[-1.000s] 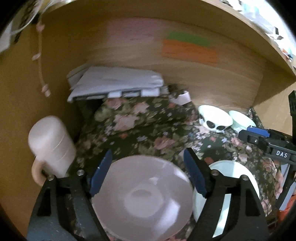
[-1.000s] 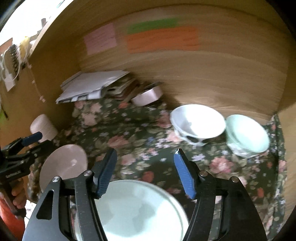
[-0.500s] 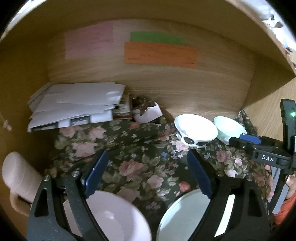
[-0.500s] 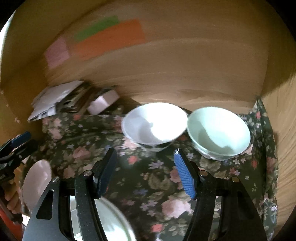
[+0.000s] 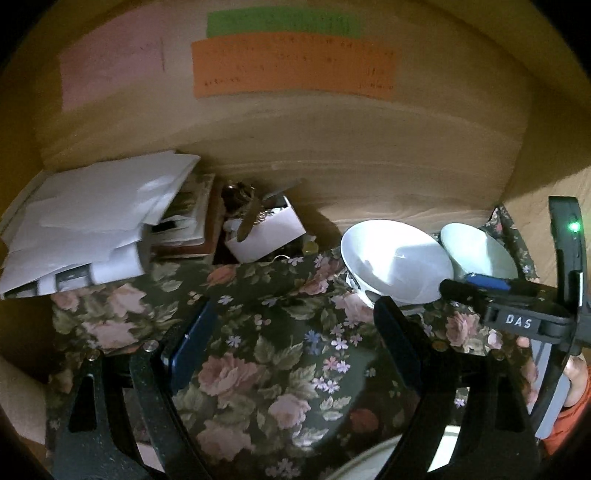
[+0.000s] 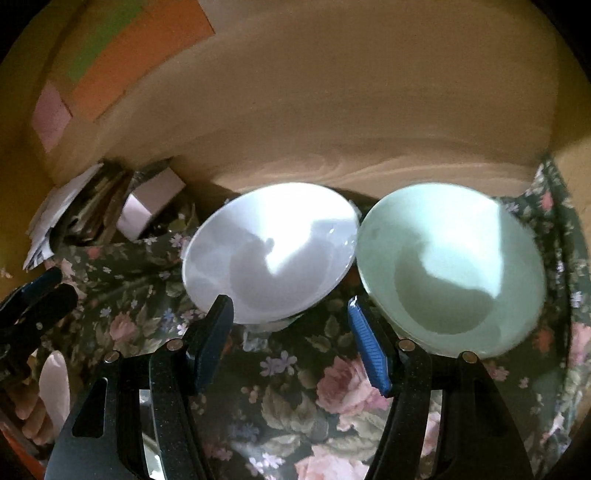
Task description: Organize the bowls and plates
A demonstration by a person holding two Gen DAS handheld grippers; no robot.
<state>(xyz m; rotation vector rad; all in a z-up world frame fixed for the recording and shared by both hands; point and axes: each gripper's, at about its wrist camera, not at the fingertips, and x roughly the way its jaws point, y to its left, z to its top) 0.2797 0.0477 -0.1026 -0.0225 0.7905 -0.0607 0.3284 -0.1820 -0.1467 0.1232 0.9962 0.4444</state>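
Holding the left gripper low over the floral cloth, with the jaws just now opening and standing wide apart, gripping nothing, only cloth showing between them. Pointing it toward the wooden back wall, past a heap of white papers and a small white box lying at the back left. Catching the edge of a pale plate at the very bottom of the left wrist view, under the right-hand finger.

Aiming the right gripper at the near side of the white bowl, keeping the jaws partly apart and clamping nothing. Lining the left finger up against the white bowl's near rim and the blue-padded right finger close to the near edge of the pale green bowl; being unable to tell whether either pad is touching. Finding both bowls sitting upright on the cloth at the back right, side by side with rims meeting or nearly meeting, white on the left, green on the right. Glimpsing a pink plate at the far left of the right wrist view, beside a person's fingers.

Seeing pink, green and orange paper notes stuck on the back wall.
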